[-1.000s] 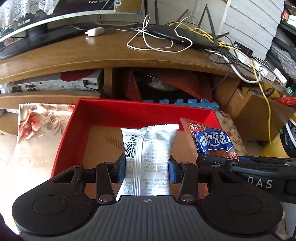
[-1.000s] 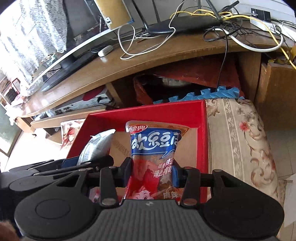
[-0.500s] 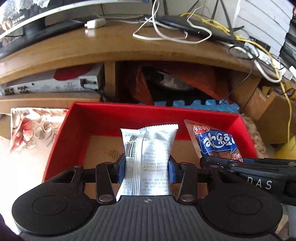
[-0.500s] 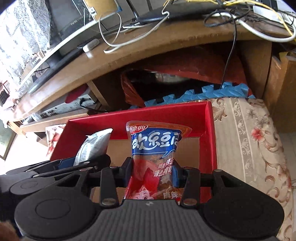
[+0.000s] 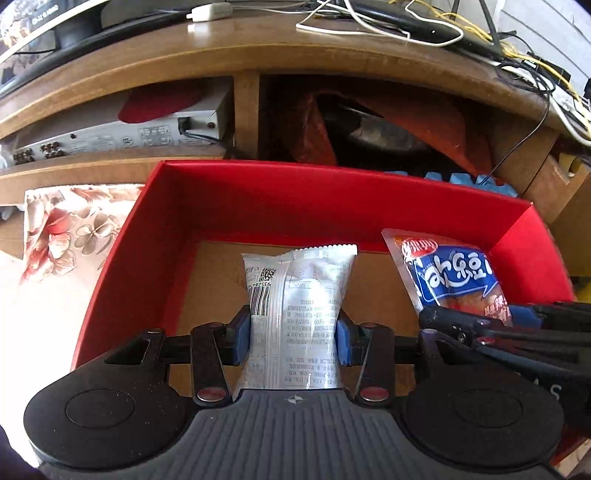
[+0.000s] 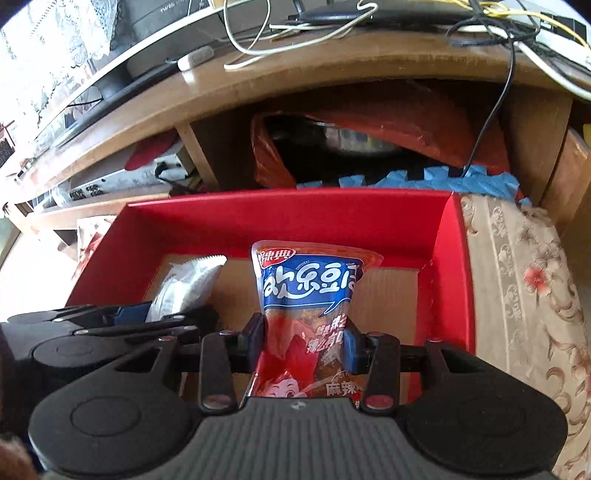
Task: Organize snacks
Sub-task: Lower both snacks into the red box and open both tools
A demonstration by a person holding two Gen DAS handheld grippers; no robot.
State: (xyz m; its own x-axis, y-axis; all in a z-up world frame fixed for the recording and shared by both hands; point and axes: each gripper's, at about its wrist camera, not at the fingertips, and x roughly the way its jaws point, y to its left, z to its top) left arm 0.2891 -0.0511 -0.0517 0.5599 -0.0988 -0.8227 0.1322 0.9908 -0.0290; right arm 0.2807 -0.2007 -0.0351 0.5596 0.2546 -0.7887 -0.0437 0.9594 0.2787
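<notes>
My left gripper is shut on a silver snack packet and holds it over the brown floor of a red box. My right gripper is shut on a red and blue snack packet over the right part of the same red box. In the left wrist view the red and blue packet and the right gripper show at the right. In the right wrist view the silver packet and the left gripper show at the left.
The box sits on a floral cloth before a wooden TV stand. On the stand are tangled cables and a monitor base. A grey media player is on its lower shelf, red bags beneath.
Both grippers have moved forward and lower with their packets, so the red box and the stand look closer. Both grips are unchanged.
</notes>
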